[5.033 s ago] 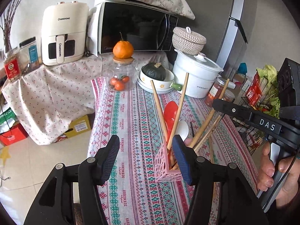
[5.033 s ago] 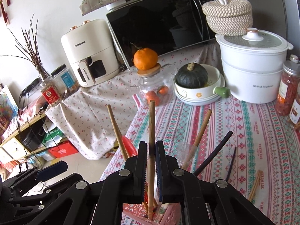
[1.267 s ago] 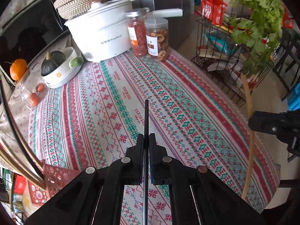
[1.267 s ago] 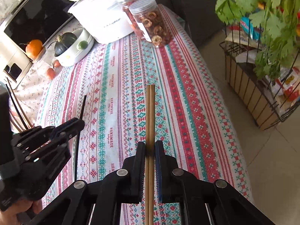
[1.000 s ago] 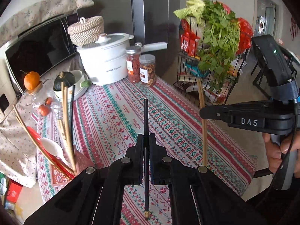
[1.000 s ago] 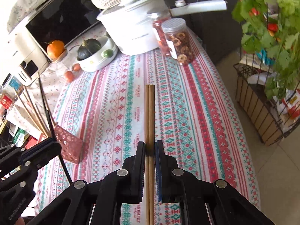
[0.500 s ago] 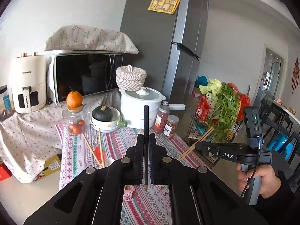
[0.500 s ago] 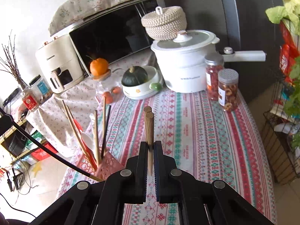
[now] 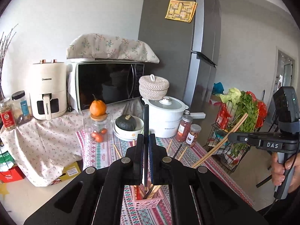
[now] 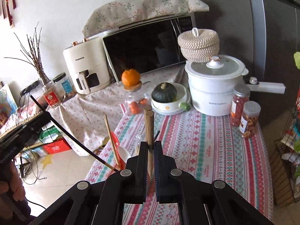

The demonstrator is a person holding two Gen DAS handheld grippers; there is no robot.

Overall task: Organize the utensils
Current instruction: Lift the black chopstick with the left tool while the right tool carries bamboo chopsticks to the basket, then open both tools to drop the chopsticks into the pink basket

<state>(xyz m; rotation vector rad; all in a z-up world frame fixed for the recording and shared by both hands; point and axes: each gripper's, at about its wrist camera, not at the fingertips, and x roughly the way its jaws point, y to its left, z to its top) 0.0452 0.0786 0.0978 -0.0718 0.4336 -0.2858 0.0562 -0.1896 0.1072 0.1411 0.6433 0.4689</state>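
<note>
My left gripper [image 9: 146, 140] is shut on a black chopstick [image 9: 146, 123], held upright with its tip just above the pink utensil basket [image 9: 148, 201], which holds several wooden chopsticks. My right gripper [image 10: 150, 146] is shut on a pair of wooden chopsticks [image 10: 149, 127], held upright over the table near the basket, which its fingers hide. In the left wrist view the wooden pair [image 9: 219, 144] slants down toward the basket. In the right wrist view the black chopstick [image 10: 75, 138] slants down beside a red spoon [image 10: 114, 142] and a white spoon [image 10: 123, 152].
The table has a patterned cloth [image 10: 206, 150]. At its far end stand a glass jar with an orange [image 10: 134, 93], a bowl with a green squash [image 10: 168, 95], a white pot [image 10: 215, 88] and two food jars [image 10: 245, 116]. A wire rack of greens [image 9: 238, 116] stands at the right.
Both grippers have tilted up and come over the pink basket. The black chopstick's tip now hangs just above the basket, and the wooden pair slants toward it.
</note>
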